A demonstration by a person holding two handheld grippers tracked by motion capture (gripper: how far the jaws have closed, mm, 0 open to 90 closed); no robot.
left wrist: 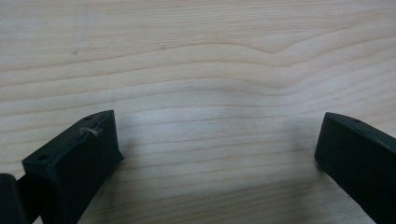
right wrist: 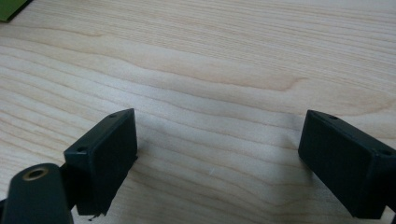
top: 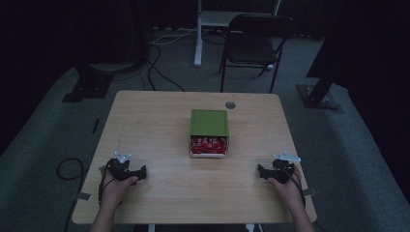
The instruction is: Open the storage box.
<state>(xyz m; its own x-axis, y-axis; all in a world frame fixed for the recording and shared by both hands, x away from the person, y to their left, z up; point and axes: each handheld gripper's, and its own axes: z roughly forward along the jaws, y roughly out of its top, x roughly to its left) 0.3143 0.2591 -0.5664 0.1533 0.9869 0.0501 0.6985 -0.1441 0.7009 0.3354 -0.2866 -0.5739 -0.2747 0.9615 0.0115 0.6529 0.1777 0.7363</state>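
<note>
Item: white box [top: 208, 146] with green sliding lid [top: 209, 122]. Position: centre of the wooden surface [top: 159, 121], long axis running 12 to 6 o'clock. The lid covers the far portion; the near end stands uncovered and shows red-wrapped contents [top: 208, 143], too small to identify further.

Item: left tool [top: 126, 172]. Position: about 8 o'clock from the box, well apart from it, resting at the near left of the surface in the person's hand. Jaws spread wide, bare wood between them in the left gripper view [left wrist: 217, 154]; nothing held.

Item: right tool [top: 276, 172]. Position: about 4 o'clock from the box, well apart, near right of the surface. Jaws likewise wide apart over bare wood in the right gripper view [right wrist: 217, 154]; nothing held. A green corner [right wrist: 11, 7] sits at that view's upper left.

Status, as judged: work on the box appears at or near its start. Neither tool touches the box or lid. The lid sits part-way along the box; every handling step, whether sliding the lid or lifting out contents, remains to be done.

Other: folding chair [top: 256, 41] beyond the surface at 12 o'clock.
</note>
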